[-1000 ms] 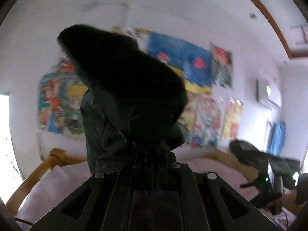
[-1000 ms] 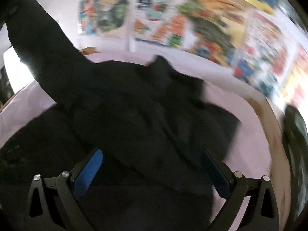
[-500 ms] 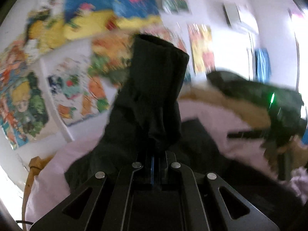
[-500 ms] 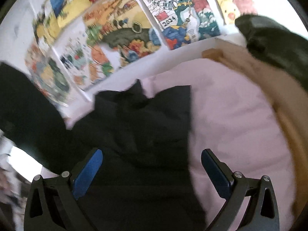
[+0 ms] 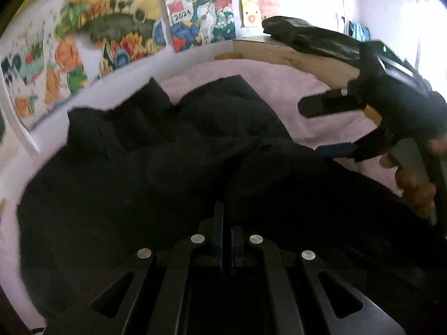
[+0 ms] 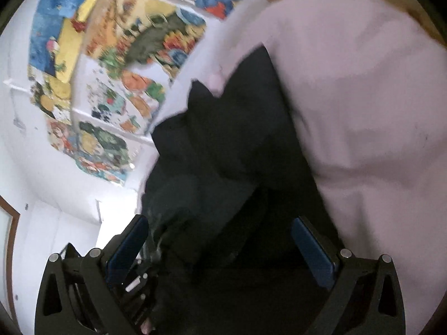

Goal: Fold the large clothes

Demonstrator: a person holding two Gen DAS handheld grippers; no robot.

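The black garment (image 5: 156, 173) lies bunched across the pink bed (image 5: 293, 89), one part pinched in the closed fingers of the left gripper (image 5: 226, 223), while the right gripper (image 6: 220, 248) stands with its fingers wide apart above the cloth and grips nothing. If the left lets go over this rumpled heap, the fold could land crooked or doubled on hidden creases. The open right fingers, coming down carelessly, may snag several layers at once and drag the garment askew.
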